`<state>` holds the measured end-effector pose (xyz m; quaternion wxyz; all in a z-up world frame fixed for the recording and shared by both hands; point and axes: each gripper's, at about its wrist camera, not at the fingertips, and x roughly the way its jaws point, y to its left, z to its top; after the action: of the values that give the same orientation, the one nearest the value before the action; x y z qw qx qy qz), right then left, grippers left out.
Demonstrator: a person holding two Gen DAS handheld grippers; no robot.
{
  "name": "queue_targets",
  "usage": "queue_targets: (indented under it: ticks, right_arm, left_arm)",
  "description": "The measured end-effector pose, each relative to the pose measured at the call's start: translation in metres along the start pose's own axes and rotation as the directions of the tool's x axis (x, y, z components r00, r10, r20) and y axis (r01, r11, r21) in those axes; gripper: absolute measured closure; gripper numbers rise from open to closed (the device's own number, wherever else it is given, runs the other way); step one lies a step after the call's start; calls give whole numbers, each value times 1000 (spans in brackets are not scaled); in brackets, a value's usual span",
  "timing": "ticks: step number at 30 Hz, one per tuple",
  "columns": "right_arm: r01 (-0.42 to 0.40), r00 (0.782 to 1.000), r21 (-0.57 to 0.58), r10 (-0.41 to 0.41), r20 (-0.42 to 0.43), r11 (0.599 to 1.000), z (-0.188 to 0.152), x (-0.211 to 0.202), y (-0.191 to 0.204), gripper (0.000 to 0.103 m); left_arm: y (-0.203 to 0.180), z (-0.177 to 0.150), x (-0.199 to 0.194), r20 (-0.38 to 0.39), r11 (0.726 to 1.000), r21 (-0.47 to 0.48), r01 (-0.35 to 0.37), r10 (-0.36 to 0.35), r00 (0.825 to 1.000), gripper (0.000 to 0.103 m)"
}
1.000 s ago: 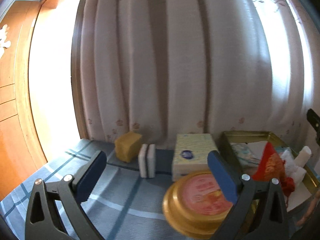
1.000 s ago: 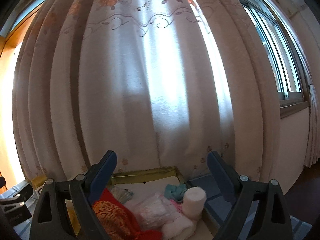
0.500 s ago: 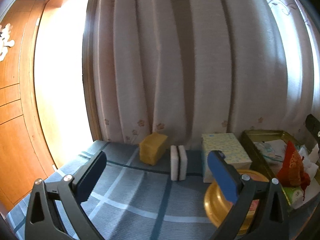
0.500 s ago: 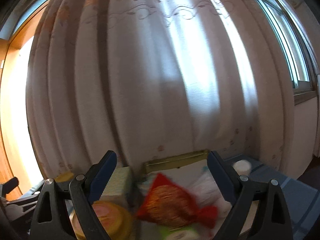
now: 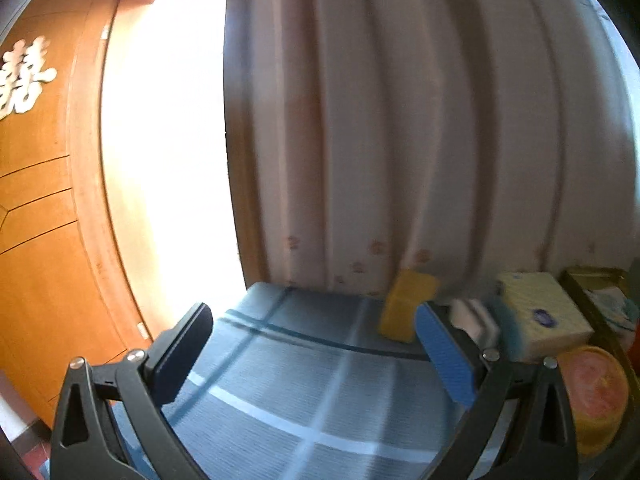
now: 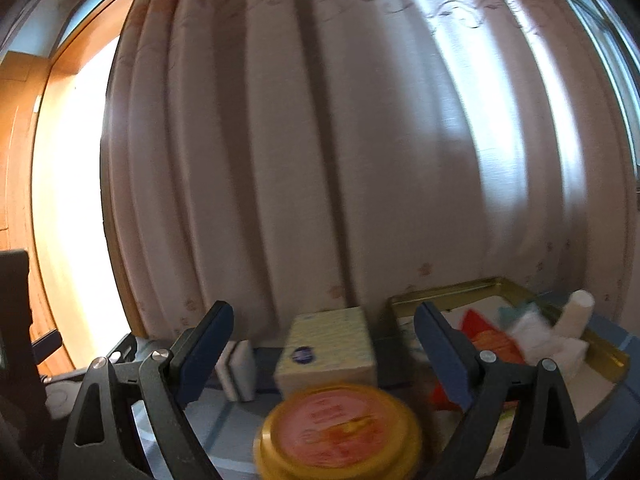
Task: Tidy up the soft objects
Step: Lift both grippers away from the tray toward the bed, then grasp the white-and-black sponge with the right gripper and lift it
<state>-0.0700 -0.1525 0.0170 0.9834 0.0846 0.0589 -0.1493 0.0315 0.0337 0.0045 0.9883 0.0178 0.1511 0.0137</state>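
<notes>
Left wrist view: left claw [image 5: 316, 350] spread wide, empty, over blue plaid tabletop [image 5: 280, 392]. Yellow sponge [image 5: 406, 304] far right by curtain [image 5: 400, 140], white sponge [image 5: 474, 320] just beside, then tissue pack [image 5: 540, 316]. Right wrist view: right claw [image 6: 324, 350] released, empty, above round yellow tin [image 6: 340, 432]. Gold tray [image 6: 500, 286] right, holding red pouch [image 6: 492, 338] and white rolled cloth [image 6: 576, 314]. Motion blur throughout.

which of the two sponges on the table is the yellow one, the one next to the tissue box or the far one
The far one: the yellow sponge sits by the curtain, while the white-and-grey sponge stands between it and the tissue box.
</notes>
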Motion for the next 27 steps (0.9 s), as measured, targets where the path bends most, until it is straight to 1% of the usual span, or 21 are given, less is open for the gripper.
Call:
queue_targets:
  ticks: [2, 7, 9, 11, 12, 15, 18, 22, 23, 27]
  right_arm:
    - [-17, 1000, -12, 17, -19, 1000, -2, 5, 12, 10]
    - [-61, 994, -62, 55, -97, 996, -7, 23, 44, 10]
    - [-75, 991, -71, 67, -118, 995, -9, 30, 53, 14]
    - [-95, 984, -75, 82, -157, 993, -12, 40, 62, 28]
    - [-100, 981, -76, 85, -176, 992, -12, 45, 65, 30]
    - [-106, 970, -54, 91, -225, 993, -14, 60, 72, 31]
    - [-115, 951, -43, 97, -295, 992, -17, 78, 79, 31]
    - [-86, 931, -30, 70, -358, 996, -20, 99, 82, 31]
    - [-79, 921, -27, 62, -385, 997, -22, 106, 83, 31]
    - [-58, 894, -19, 43, -446, 998, -27, 124, 85, 31]
  left_arm:
    - [7, 1, 6, -2, 1000, -1, -23, 23, 1000, 1]
    - [20, 5, 27, -21, 997, 2, -79, 79, 997, 1]
    - [24, 6, 37, -47, 996, -6, -84, 84, 995, 1]
    - [29, 7, 43, -78, 997, -26, -74, 72, 994, 1]
    - [32, 6, 46, -95, 997, -39, -67, 63, 994, 1]
    - [37, 6, 49, -109, 996, -68, -52, 44, 993, 1]
    - [39, 6, 49, -101, 995, -83, -54, 46, 994, 1]
    - [43, 7, 50, -91, 994, -91, -54, 46, 995, 1]
    - [43, 7, 50, -92, 994, -91, -56, 48, 995, 1]
    - [48, 6, 51, -102, 993, -98, -61, 51, 993, 1]
